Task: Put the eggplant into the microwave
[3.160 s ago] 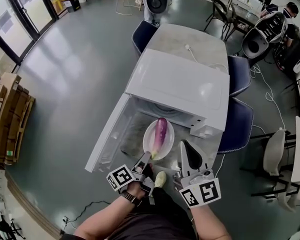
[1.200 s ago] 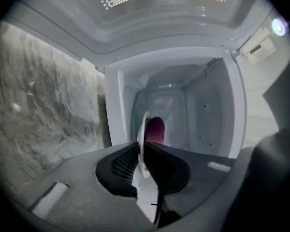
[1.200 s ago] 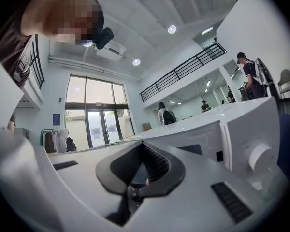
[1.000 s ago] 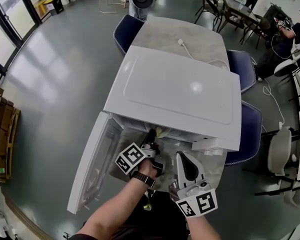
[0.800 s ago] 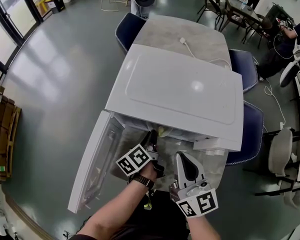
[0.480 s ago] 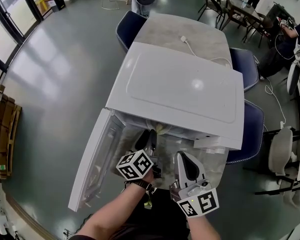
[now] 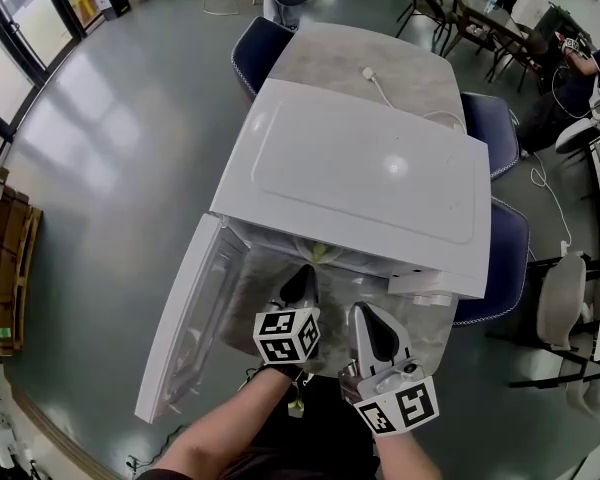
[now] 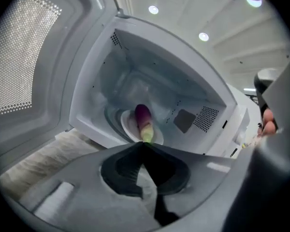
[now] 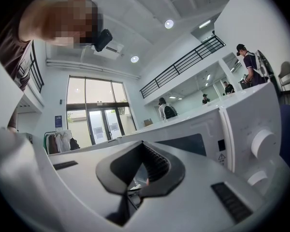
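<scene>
Smooth white microwave (image 8: 135,81) holds glossy purple eggplant (image 8: 143,117) on round plate (image 8: 126,125); left tool (image 8: 145,145) and right tool (image 9: 143,144) closed.

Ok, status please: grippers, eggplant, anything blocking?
Left gripper shut, empty, just outside microwave. Right gripper shut, empty. Eggplant on plate inside. Door open, nothing blocking.

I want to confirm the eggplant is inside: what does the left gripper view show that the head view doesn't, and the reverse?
Left gripper view only: the microwave cavity, with the eggplant lying on a white plate inside. Head view only: the flat top of the microwave, which covers the cavity, the right gripper, and blue chairs beside the table. Both: the open door and the left gripper, shut and empty, in front of the opening.
</scene>
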A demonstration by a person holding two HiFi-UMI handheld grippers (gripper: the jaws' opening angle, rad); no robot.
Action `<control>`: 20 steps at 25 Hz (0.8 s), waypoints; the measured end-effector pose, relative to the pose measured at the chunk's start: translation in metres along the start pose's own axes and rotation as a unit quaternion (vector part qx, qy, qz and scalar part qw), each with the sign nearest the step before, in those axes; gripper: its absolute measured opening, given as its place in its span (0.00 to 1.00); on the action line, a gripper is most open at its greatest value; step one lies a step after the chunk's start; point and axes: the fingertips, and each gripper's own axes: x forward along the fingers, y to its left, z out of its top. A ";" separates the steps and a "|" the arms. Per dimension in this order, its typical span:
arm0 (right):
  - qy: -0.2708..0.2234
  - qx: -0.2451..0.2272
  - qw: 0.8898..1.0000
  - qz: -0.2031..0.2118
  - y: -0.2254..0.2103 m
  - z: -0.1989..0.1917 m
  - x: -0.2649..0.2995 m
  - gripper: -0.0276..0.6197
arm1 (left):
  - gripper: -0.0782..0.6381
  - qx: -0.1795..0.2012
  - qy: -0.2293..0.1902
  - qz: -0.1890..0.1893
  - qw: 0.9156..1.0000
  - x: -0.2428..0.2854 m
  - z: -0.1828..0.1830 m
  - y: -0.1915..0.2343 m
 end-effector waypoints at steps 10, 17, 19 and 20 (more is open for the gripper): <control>0.002 0.001 1.000 -0.005 -0.009 -0.001 0.001 0.05 | 0.12 0.017 -0.005 -0.002 1.000 0.023 0.008 0.002; 0.006 -0.001 1.000 -0.009 -0.015 0.001 0.005 0.05 | 0.12 0.034 -0.005 -0.007 0.999 0.032 0.011 -0.003; 0.009 -0.004 1.000 -0.009 -0.015 0.002 0.008 0.05 | 0.12 0.040 -0.006 -0.010 0.999 0.029 0.014 -0.006; 0.011 -0.006 1.000 -0.008 -0.015 0.003 0.010 0.05 | 0.12 0.042 -0.007 -0.012 0.999 0.026 0.016 -0.009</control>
